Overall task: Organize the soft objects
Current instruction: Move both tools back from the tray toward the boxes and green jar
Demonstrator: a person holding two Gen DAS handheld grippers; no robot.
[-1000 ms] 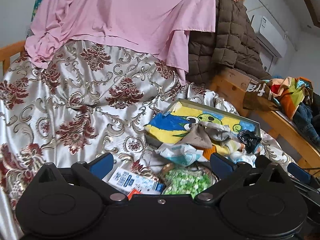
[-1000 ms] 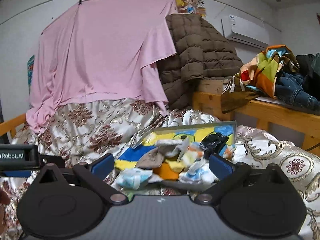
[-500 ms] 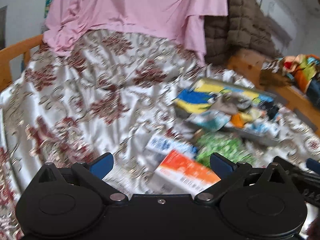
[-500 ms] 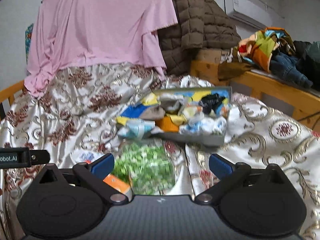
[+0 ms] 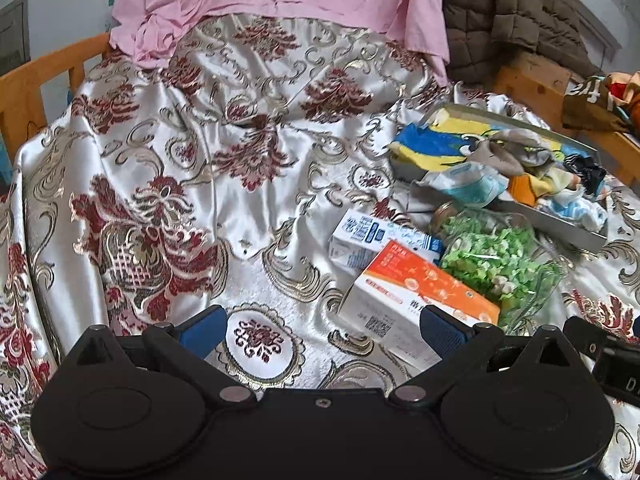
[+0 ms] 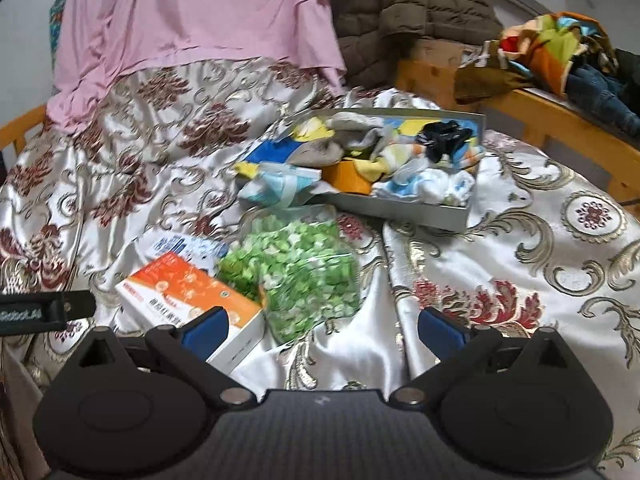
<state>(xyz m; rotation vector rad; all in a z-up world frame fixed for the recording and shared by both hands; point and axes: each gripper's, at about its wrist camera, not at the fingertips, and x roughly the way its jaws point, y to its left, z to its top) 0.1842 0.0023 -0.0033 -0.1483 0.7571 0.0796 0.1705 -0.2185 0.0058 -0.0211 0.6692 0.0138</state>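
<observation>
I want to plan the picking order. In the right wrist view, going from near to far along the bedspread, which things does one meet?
Orange box → clear bag of green pieces → grey tray of socks and cloths → pink sheet.

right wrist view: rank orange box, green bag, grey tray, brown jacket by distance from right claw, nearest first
1. Orange-and-white cardboard box, low left, at the right claw's left finger.
2. Clear plastic bag of green pieces, centre, just beyond; close to the box.
3. Grey tray of soft cloths, mid-bed.
4. Brown quilted jacket, at the back.
</observation>
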